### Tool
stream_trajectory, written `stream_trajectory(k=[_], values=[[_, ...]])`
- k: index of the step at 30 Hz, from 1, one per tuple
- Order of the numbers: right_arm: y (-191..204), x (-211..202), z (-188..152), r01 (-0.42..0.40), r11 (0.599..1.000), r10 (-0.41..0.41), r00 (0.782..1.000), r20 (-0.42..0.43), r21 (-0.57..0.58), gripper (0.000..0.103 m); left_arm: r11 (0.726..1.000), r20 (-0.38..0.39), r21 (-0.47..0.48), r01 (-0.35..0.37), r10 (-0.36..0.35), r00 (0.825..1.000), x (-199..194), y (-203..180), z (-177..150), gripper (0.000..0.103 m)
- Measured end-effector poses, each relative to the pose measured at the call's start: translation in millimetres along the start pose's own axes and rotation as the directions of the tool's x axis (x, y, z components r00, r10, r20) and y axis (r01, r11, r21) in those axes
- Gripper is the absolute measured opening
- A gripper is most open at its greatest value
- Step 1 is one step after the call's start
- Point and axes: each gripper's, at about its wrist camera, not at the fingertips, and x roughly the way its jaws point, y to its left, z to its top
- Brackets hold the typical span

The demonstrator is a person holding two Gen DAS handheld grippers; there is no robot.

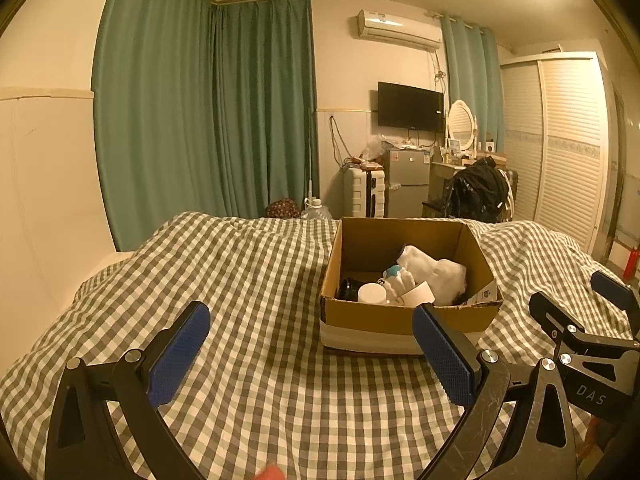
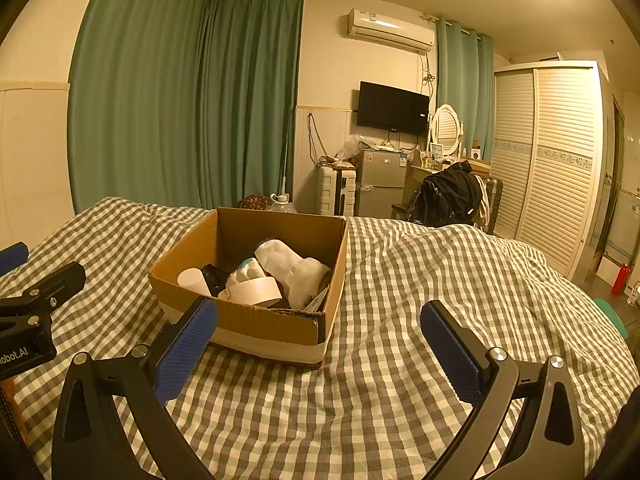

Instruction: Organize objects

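An open cardboard box [image 1: 404, 316] [image 2: 260, 316] sits on the checked bed cover. Inside lie white socks [image 1: 434, 270] [image 2: 294, 268], a roll of white tape [image 2: 254, 292], a white-capped bottle [image 1: 372, 293] [image 2: 194, 280] and a dark jar [image 1: 349, 288] [image 2: 214, 276]. My left gripper [image 1: 310, 344] is open and empty, held above the cover just before the box's near left corner. My right gripper [image 2: 320, 340] is open and empty, before the box's near right corner. The right gripper also shows in the left wrist view [image 1: 580, 304].
The grey and white checked cover [image 1: 248, 280] [image 2: 440, 280] spreads over the whole bed. Beyond the bed stand green curtains [image 1: 208, 112], a white suitcase [image 1: 364, 192], a small fridge [image 1: 406, 182], a chair with dark clothes [image 1: 476, 192] and a white wardrobe [image 1: 560, 148].
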Motion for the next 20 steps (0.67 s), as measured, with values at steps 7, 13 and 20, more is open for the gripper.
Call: stream_trajectory(k=[7, 13, 20], values=[[0.1, 0.1, 0.0, 0.000, 1.000, 0.000, 1.000, 0.000, -0.001, 0.102, 1.000, -0.003, 0.016, -0.003, 0.003, 1.000, 0.6, -2.9, -0.4, 0.103], [0.5, 0.2, 0.0, 0.000, 1.000, 0.000, 1.000, 0.000, -0.001, 0.102, 1.000, -0.008, 0.014, -0.001, 0.001, 1.000, 1.1, -2.0, -0.6, 0.103], [0.4, 0.1, 0.1, 0.001, 1.000, -0.001, 1.000, -0.001, -0.001, 0.102, 1.000, -0.020, 0.023, 0.012, -0.011, 1.000, 3.0, -3.2, -2.8, 0.103]])
